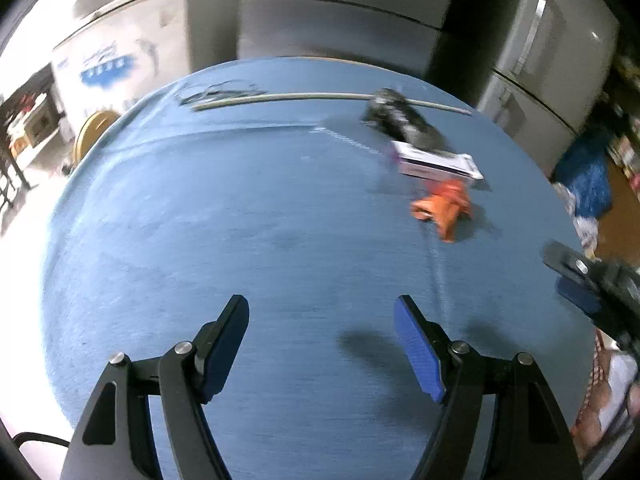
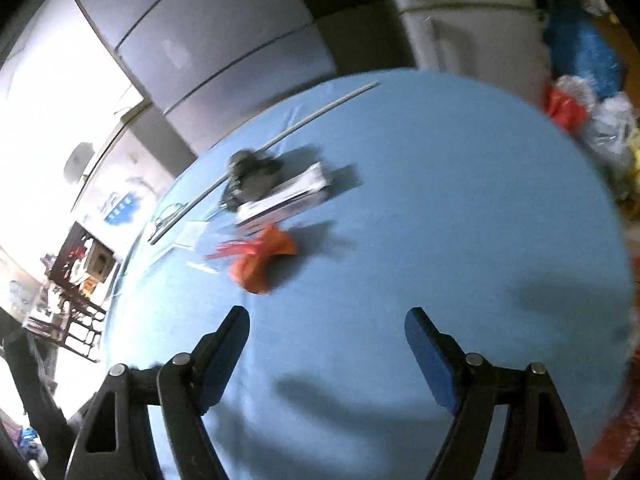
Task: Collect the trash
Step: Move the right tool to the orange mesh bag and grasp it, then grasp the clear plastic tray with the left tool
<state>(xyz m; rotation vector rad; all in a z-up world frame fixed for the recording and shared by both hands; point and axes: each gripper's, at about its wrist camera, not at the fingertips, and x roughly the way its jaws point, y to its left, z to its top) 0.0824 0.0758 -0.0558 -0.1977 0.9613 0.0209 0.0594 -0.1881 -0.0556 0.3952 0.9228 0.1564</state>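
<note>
Honestly you'd barely started: both left tongs (image 1: pixel 320 344) and right tongs (image 2: pixel 326 354) gaped wide, holding nothing, with the orange wrapper (image 1: pixel 444 208) and white box (image 1: pixel 438 164) lying upper right on the blue surface (image 1: pixel 240 220).

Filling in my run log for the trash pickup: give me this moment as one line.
left claw: open, empty | right claw: open, empty | orange wrapper, box, dark wad: on blue table, untouched

Table (image 1: pixel 200 240) covered in matt blue cloth, fine weave; orange wrapper (image 1: pixel 442 210) – crinkled glossy plastic; white box (image 1: pixel 438 164) looks like smooth card; fridges (image 1: pixel 560 60) – brushed grey metal; pads (image 1: pixel 418 350) textured blue rubber.
</note>
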